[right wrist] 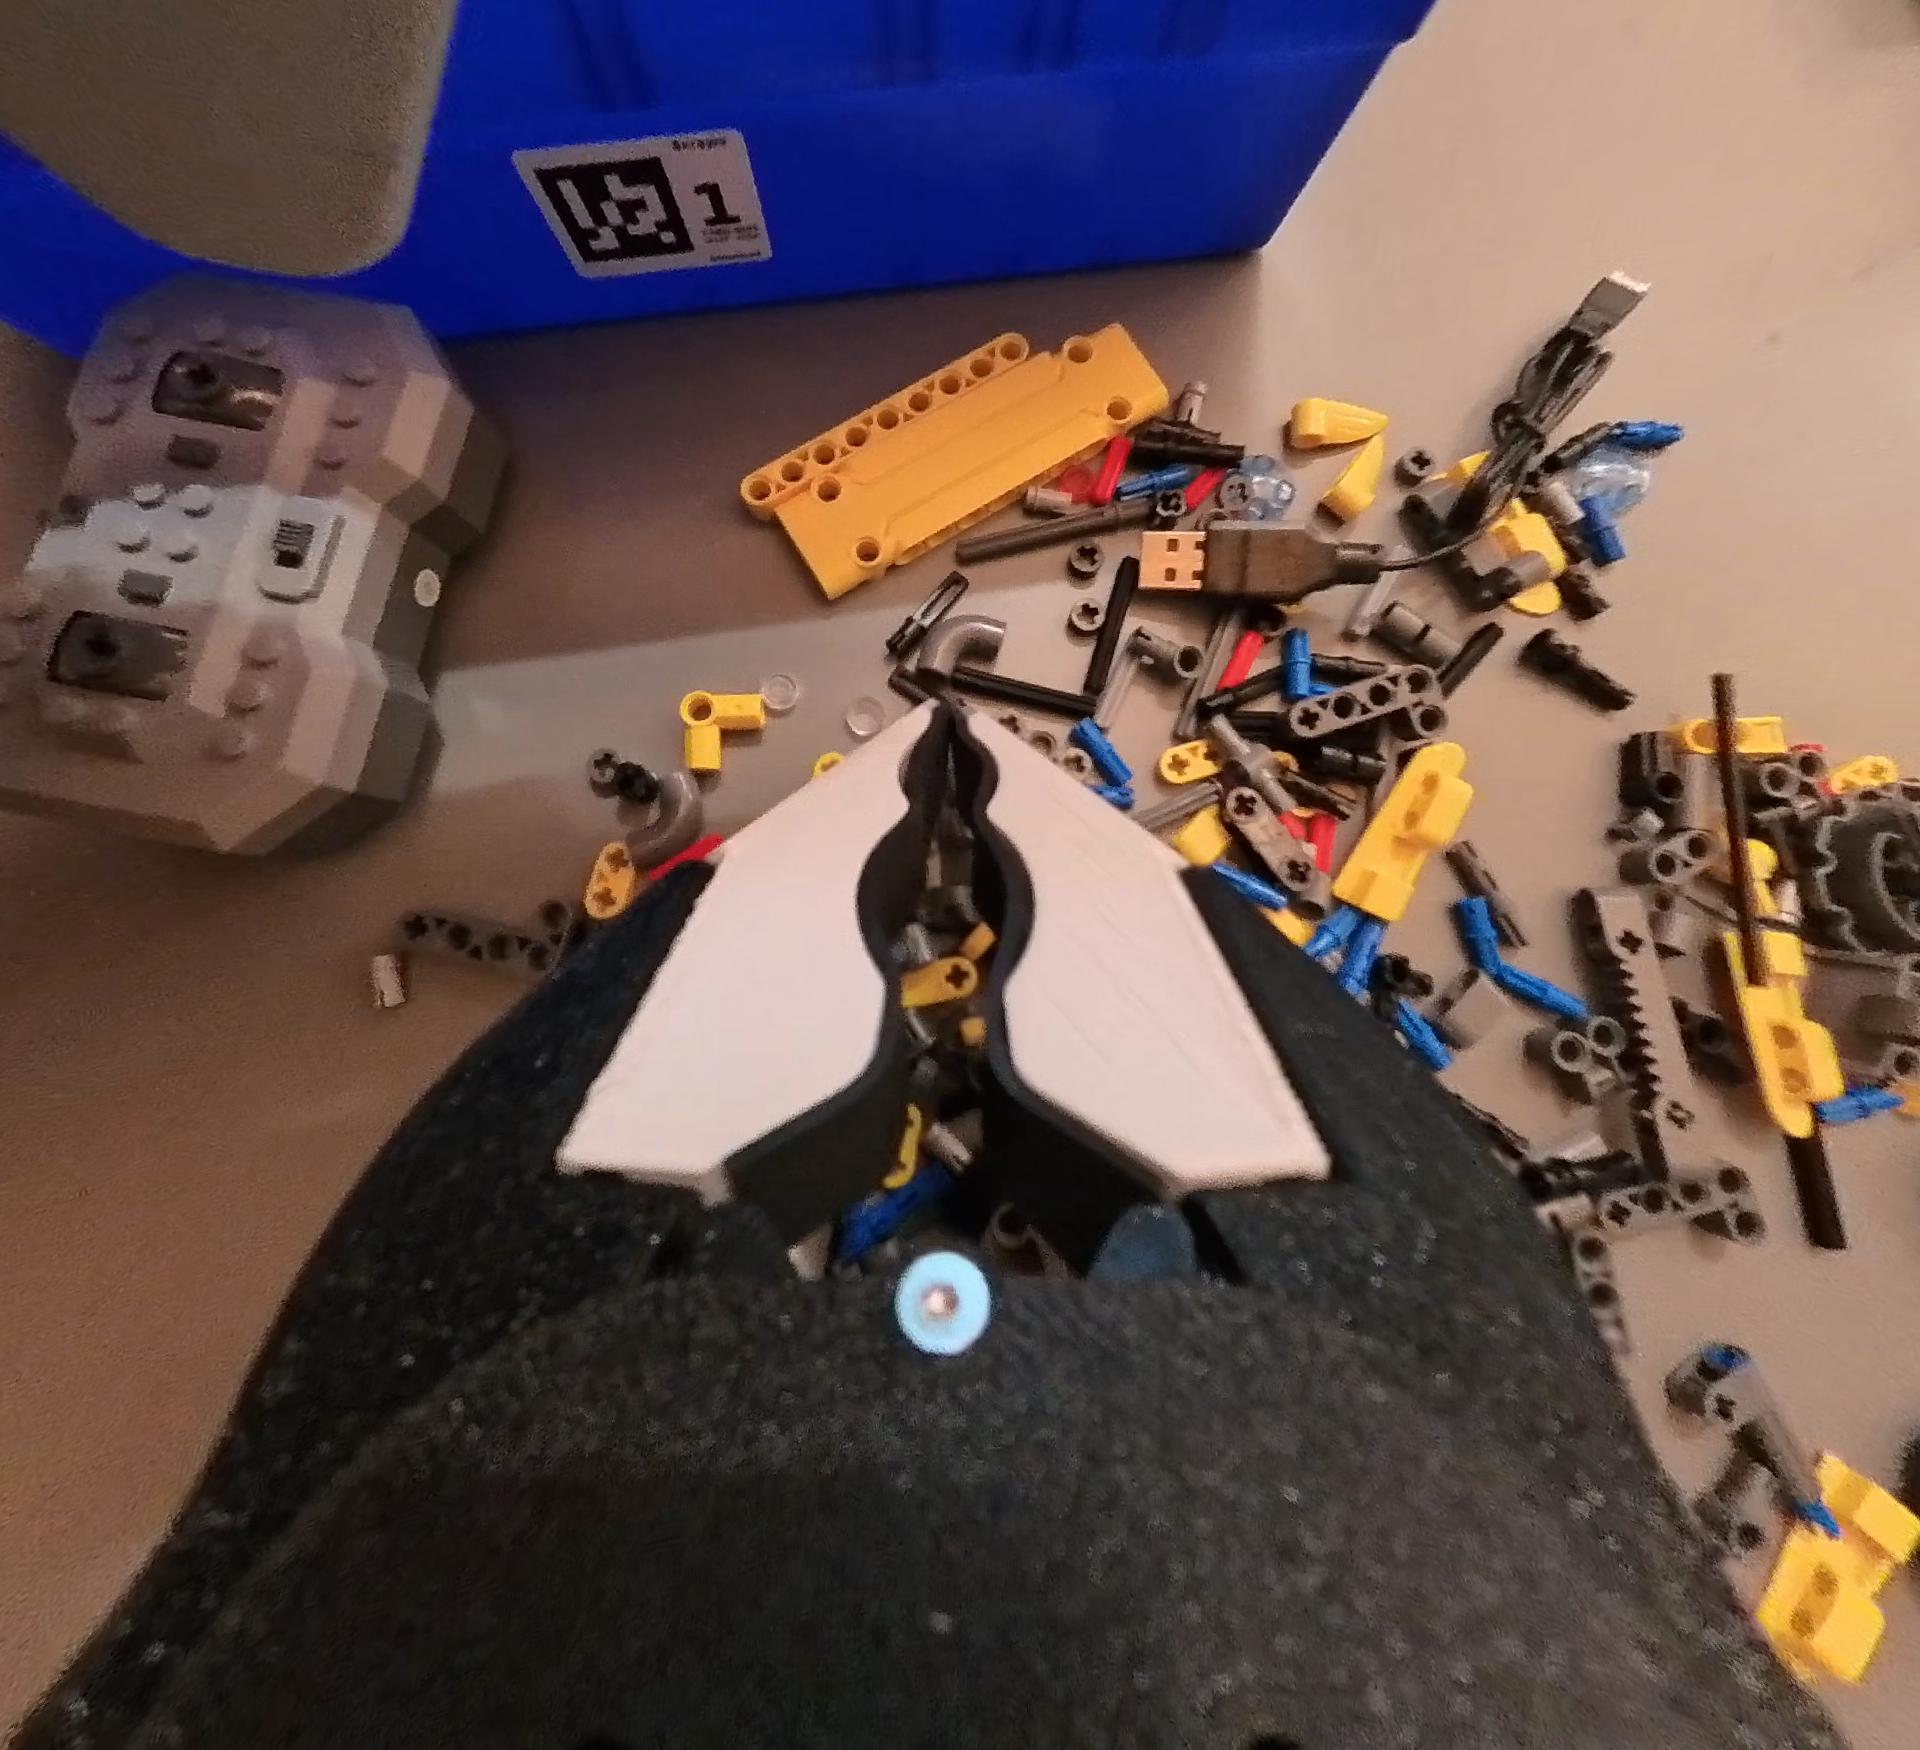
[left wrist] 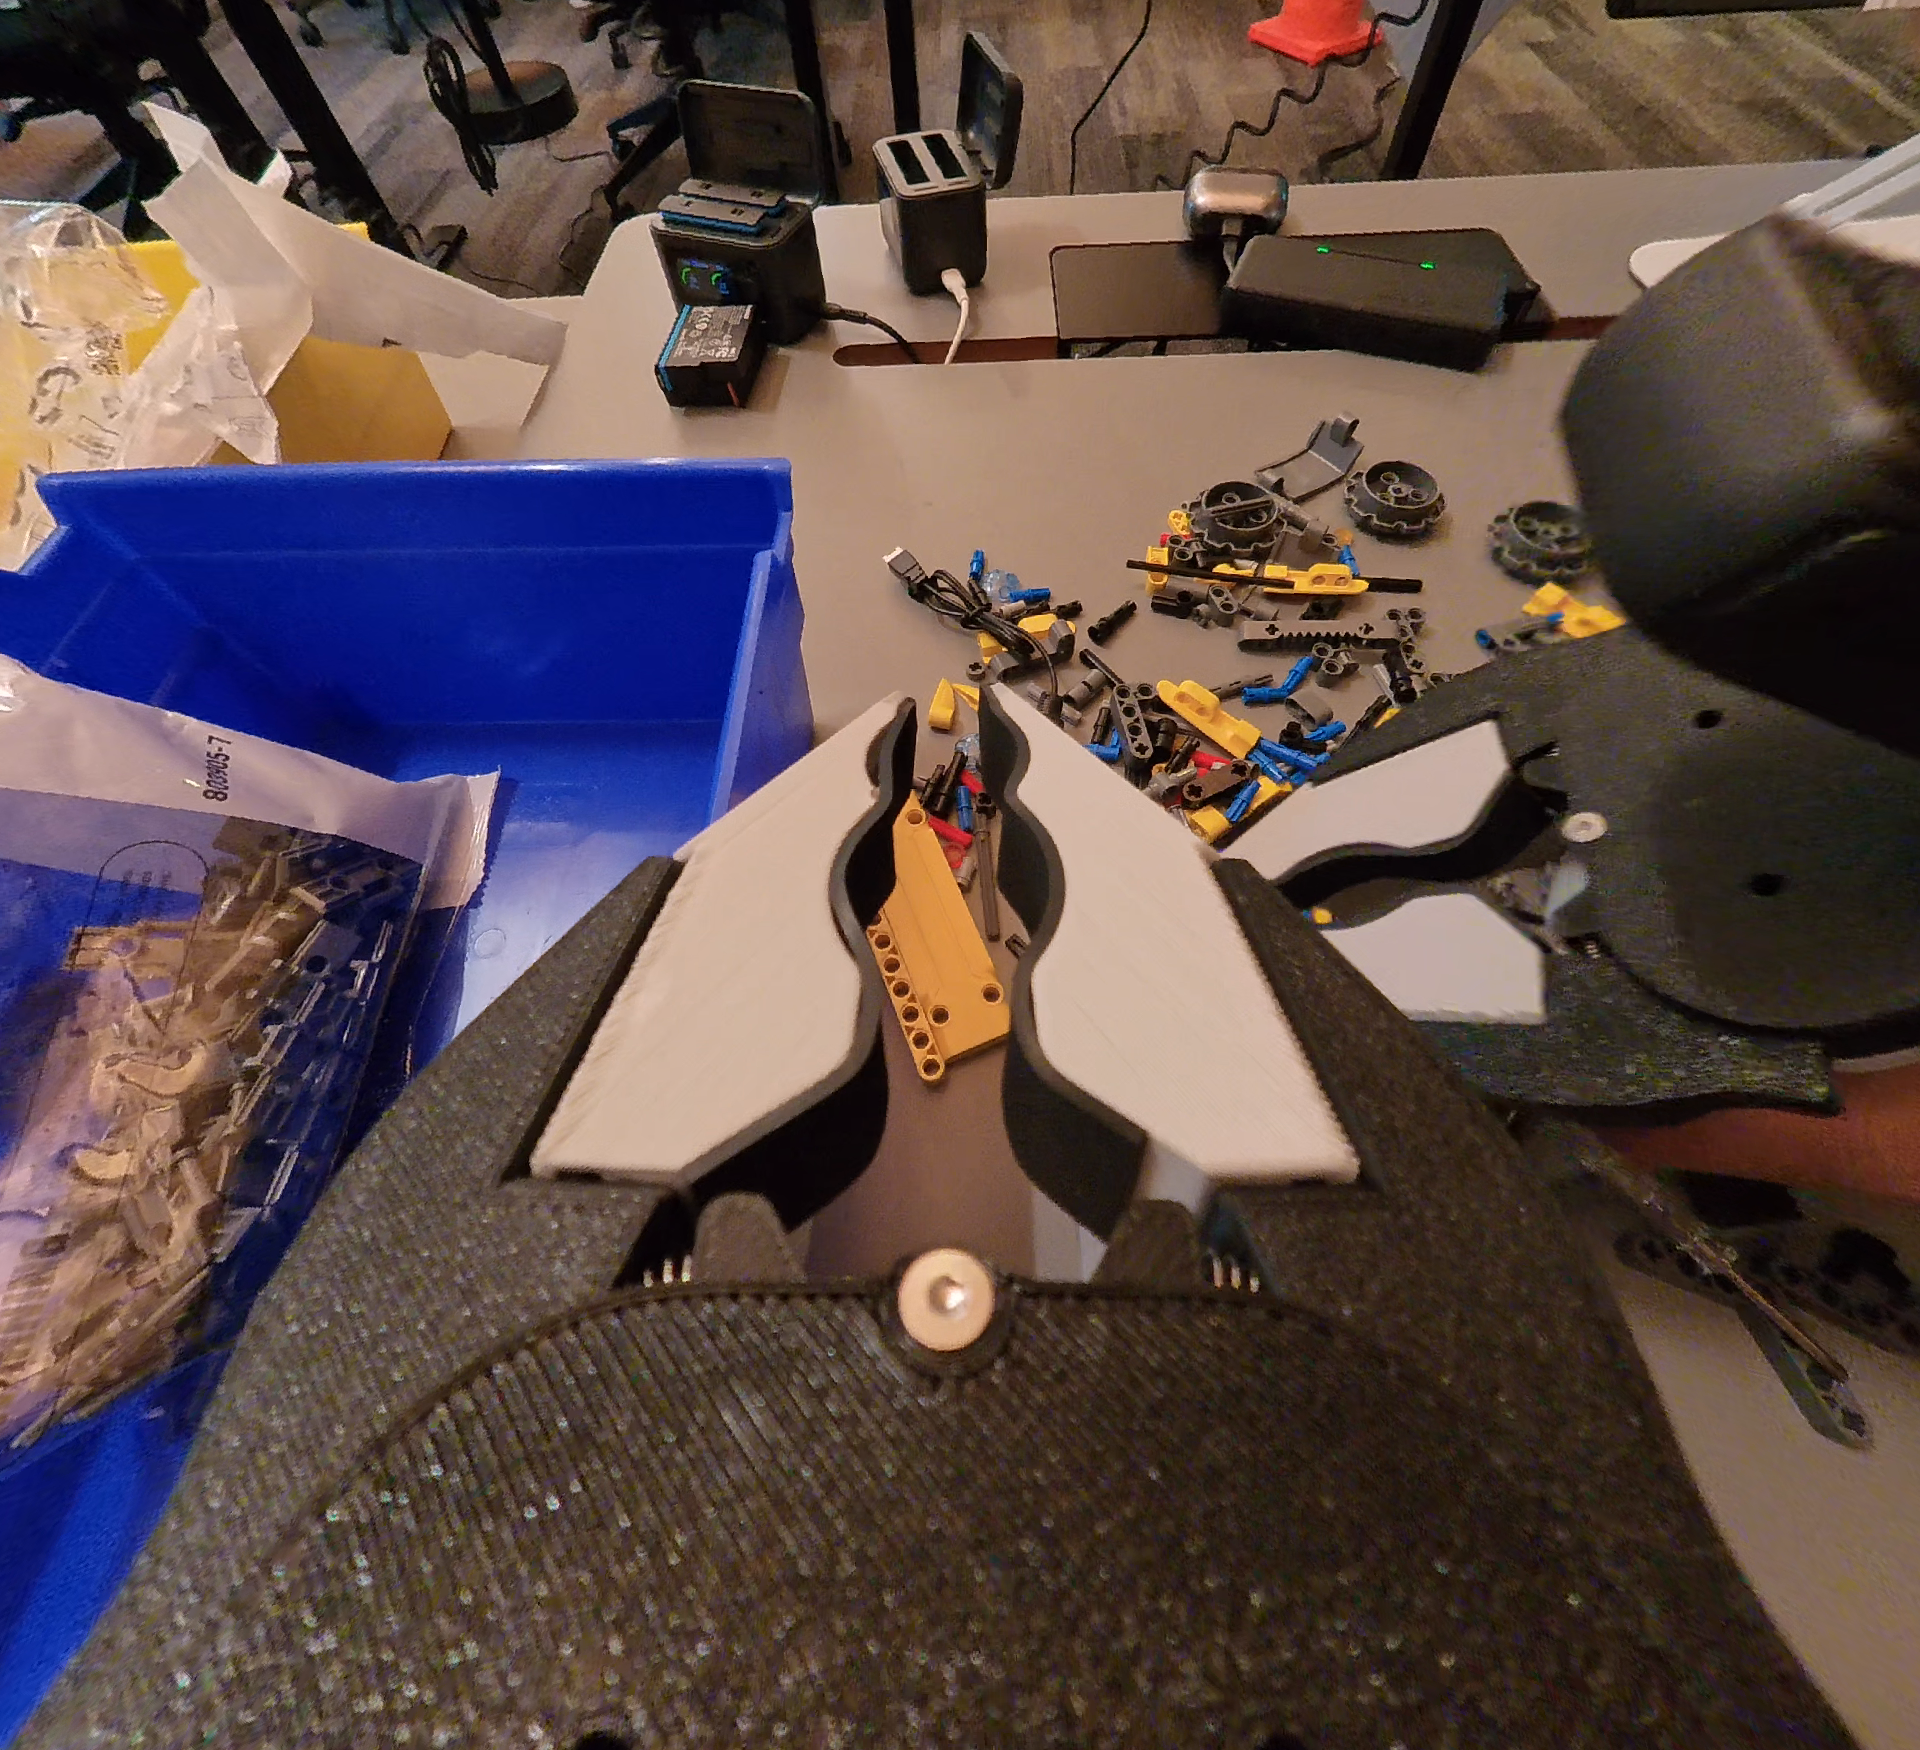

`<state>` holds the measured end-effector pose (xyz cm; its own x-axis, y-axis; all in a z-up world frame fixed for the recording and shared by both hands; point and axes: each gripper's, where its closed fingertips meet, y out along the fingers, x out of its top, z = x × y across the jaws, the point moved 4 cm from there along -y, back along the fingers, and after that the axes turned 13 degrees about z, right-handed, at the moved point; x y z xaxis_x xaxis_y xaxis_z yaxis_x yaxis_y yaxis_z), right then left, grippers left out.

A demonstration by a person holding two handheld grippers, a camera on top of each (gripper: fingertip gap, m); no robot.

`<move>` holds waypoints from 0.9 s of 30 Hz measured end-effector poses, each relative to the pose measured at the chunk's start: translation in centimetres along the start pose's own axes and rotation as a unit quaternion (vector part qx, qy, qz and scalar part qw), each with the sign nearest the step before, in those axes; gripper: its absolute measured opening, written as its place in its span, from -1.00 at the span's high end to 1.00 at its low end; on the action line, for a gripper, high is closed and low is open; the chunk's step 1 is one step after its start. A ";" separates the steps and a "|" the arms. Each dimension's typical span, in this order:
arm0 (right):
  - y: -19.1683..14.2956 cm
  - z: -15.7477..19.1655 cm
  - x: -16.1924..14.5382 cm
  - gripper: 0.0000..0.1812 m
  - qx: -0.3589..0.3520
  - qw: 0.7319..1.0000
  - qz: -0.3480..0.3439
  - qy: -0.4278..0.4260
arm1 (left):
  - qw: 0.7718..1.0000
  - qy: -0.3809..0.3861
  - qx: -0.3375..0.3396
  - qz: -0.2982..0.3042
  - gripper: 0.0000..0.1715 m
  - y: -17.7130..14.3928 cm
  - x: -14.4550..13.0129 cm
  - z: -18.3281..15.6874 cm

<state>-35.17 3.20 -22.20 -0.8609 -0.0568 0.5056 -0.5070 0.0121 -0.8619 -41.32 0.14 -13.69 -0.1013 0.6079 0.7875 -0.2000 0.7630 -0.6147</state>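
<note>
My left gripper [left wrist: 948, 703] hovers above the near left edge of a pile of small building parts [left wrist: 1247, 661]. Its tips stand slightly apart and hold nothing. A yellow holed panel [left wrist: 935, 952] lies on the table below the gap between its fingers. The panel also shows in the right wrist view [right wrist: 956, 453]. My right gripper [right wrist: 948, 713] is low over the pile [right wrist: 1351, 817] with its tips pressed together; I see nothing between them. Black axles and a grey elbow piece [right wrist: 961, 646] lie just beyond its tips. It also shows in the left wrist view [left wrist: 1288, 874].
A blue bin [left wrist: 416, 609] stands left of the pile and holds a bag of parts [left wrist: 208, 1025]. A grey control box [right wrist: 229, 557] sits on the table near the bin. A black USB cable [right wrist: 1268, 557] lies in the pile. Battery chargers [left wrist: 738, 266] stand at the back. Across from one pair of fingers to the other is roughly 11 cm.
</note>
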 end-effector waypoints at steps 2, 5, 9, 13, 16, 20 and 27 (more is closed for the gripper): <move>-0.7 -0.1 -0.1 1.00 0.003 1.000 -0.009 0.006 | 1.000 -0.001 -0.001 -0.001 0.87 0.0 0.0 0.0; -1.0 0.0 -0.2 0.96 0.029 0.999 -0.011 0.025 | 1.000 -0.001 -0.004 -0.001 0.86 0.0 0.1 -0.1; 0.0 0.7 -0.3 0.85 0.050 0.998 0.007 0.027 | 1.000 0.005 0.002 0.000 0.86 -0.1 0.2 -0.3; 1.0 0.8 -0.5 0.86 0.013 0.999 0.030 0.005 | 1.000 0.007 0.005 -0.003 0.86 -0.2 0.3 -0.3; 1.3 0.6 -0.4 0.91 -0.006 0.999 0.039 -0.004 | 1.000 0.004 0.002 -0.001 0.86 -0.1 0.1 -0.1; 1.3 0.4 -0.3 0.92 -0.006 0.999 0.040 -0.006 | 1.000 0.000 -0.001 -0.002 0.86 -0.1 0.1 0.1; -1.5 0.6 0.7 0.93 -0.019 0.998 -0.056 -0.032 | 1.000 -0.003 -0.015 -0.014 0.85 -0.5 0.4 -0.3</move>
<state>-34.99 2.51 -20.52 -0.7953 -0.1242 0.5933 -0.6015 0.0397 -0.7979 -40.99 0.03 -13.11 -0.1012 0.5856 0.8043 -0.1741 0.7855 -0.5939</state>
